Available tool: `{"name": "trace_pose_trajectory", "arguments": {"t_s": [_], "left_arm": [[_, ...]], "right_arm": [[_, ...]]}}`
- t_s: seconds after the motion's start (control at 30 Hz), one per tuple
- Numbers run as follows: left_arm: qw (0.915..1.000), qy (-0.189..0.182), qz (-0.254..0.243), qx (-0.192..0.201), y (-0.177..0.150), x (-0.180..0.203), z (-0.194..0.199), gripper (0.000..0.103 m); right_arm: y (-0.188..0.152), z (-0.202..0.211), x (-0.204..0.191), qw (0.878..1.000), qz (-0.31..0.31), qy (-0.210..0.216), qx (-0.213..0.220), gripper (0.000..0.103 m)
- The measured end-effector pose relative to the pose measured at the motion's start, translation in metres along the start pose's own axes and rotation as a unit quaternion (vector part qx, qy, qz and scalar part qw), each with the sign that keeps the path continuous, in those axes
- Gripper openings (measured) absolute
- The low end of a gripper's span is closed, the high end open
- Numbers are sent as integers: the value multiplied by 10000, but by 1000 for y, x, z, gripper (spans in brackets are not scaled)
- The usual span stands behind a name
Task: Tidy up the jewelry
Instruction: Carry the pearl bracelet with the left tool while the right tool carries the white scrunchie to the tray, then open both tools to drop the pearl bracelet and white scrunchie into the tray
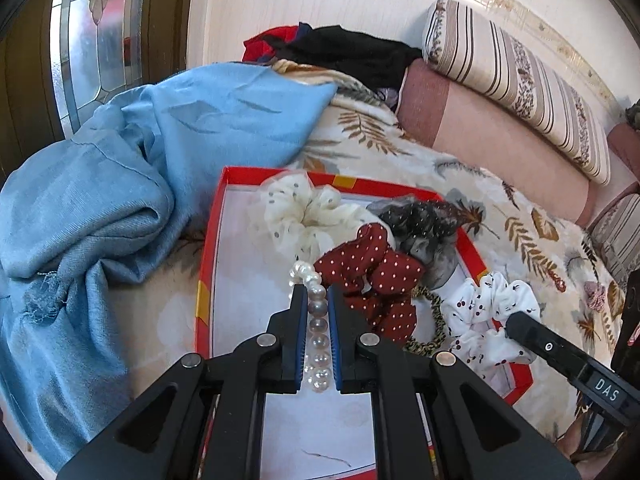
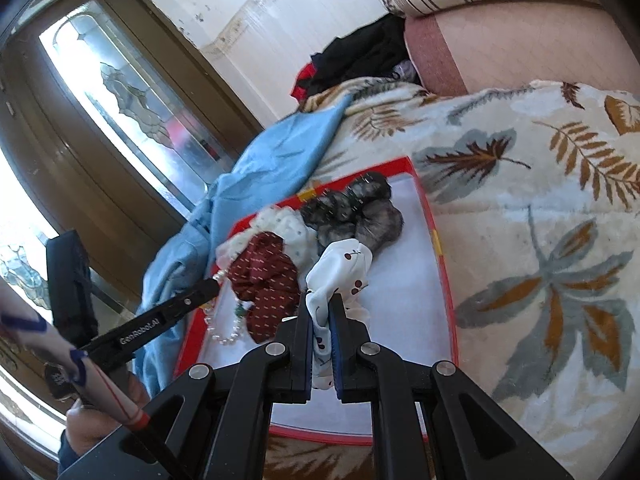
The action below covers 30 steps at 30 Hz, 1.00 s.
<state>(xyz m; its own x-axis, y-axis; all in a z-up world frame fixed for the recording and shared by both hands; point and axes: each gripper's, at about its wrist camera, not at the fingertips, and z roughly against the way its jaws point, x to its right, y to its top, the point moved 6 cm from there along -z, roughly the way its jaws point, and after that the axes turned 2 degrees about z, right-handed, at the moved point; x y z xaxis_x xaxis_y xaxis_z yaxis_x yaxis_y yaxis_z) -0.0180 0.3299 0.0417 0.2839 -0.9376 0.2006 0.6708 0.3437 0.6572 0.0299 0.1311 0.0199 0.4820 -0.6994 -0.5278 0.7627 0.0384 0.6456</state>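
A red box with a white floor (image 1: 240, 272) (image 2: 404, 292) lies on the leaf-patterned blanket. My left gripper (image 1: 318, 292) is shut on a pearl bracelet (image 1: 318, 332) over the box; the bracelet also shows in the right wrist view (image 2: 224, 332). My right gripper (image 2: 320, 300) is shut on a white cherry-print scrunchie (image 2: 340, 264) (image 1: 488, 308) at the box's right side. In the box lie a dark red dotted scrunchie (image 1: 372, 276) (image 2: 264, 276), a cream dotted scrunchie (image 1: 304, 212), a grey-black scrunchie (image 1: 420, 220) (image 2: 352, 208) and a gold-black hair tie (image 1: 434, 320).
A blue cloth (image 1: 120, 200) (image 2: 256, 184) is heaped left of the box. The blanket (image 2: 540, 200) spreads to the right. Striped and pink cushions (image 1: 500, 92) and dark clothes (image 1: 352, 52) lie behind. A glass-panelled door (image 2: 132, 100) stands at left.
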Motion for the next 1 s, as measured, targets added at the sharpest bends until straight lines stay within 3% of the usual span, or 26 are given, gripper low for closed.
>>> {"name": "trace_pose_trajectory", "arguments": {"t_s": [0.47, 0.53, 0.6, 0.63, 0.7, 0.87, 1.0], "left_arm": [[9993, 68, -229, -295, -9, 10, -15, 10], [9994, 48, -234, -238, -8, 12, -13, 10], [9996, -8, -223, -157, -6, 14, -10, 11], [9997, -33, -218, -121, -5, 15, -9, 12], [9998, -72, -204, -38, -3, 17, -5, 22], [9994, -227, -194, 196, 3, 23, 4, 23], [9979, -388, -269, 443, 9, 36, 14, 29]], "right_arm": [[-15, -15, 15, 9977, 67, -574, -349, 11], [-15, -14, 16, 9976, 71, -583, -376, 16], [-14, -11, 16, 9977, 42, -562, -381, 34], [-14, -9, 16, 9978, 41, -559, -352, 36], [-13, -6, 15, 9979, 76, -557, -329, 36], [-8, 8, 14, 9982, 104, -547, -224, 36], [-3, 26, 16, 9981, 175, -578, -142, 36]]}}
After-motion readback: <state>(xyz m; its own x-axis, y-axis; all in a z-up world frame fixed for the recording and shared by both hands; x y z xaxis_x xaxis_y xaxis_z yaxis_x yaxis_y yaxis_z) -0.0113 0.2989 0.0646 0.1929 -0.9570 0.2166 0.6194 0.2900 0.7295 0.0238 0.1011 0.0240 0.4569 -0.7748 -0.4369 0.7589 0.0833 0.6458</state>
